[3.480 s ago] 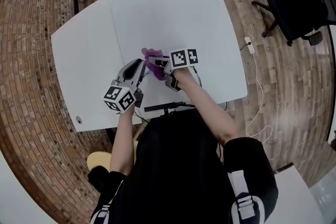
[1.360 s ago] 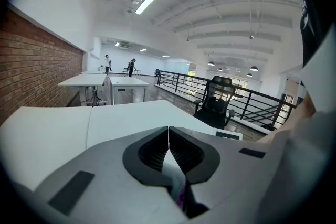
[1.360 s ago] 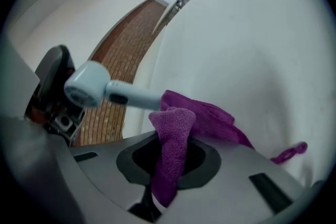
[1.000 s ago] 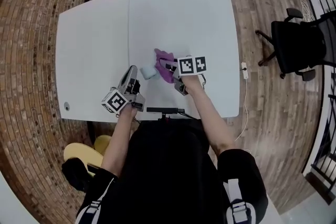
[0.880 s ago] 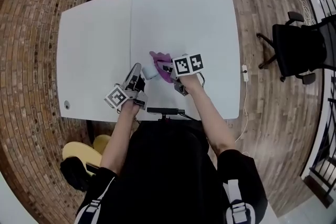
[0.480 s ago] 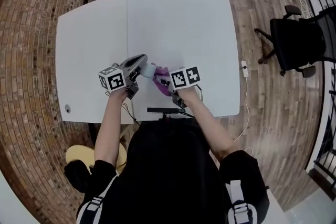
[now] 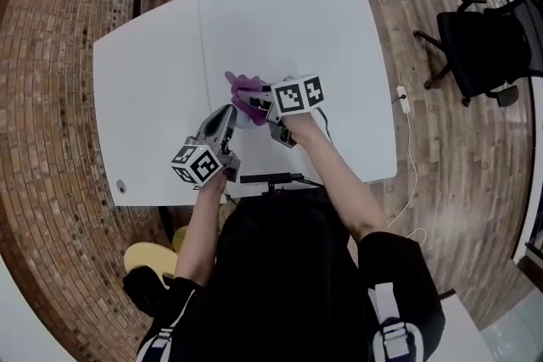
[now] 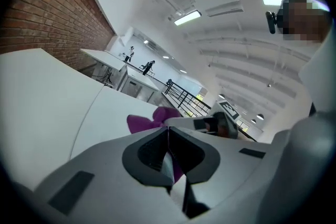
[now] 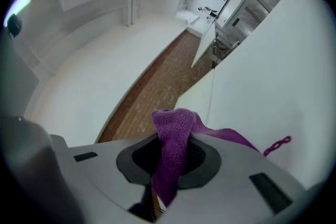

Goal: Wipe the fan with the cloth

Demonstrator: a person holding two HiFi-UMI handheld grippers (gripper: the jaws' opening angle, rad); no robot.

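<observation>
Purple terry-weave cloth is clamped in the right gripper. One fold stands up above the fingers, and a smoother flap trails to the right. In the head view the cloth bunches at the tip of the right gripper, above the white counter, nearer its near edge than its far edge. The right fingers are closed onto the fabric, held slightly apart by its thickness.

The left gripper has its fingers pressed together, with only a narrow slit between them. A thin pale sliver shows in that slit, but what it is cannot be told. In the head view the left gripper points toward the cloth, close beside the right gripper.

The fan shows only as a small pale shape between the two gripper tips, mostly hidden by them. Whether the cloth touches it cannot be told.
</observation>
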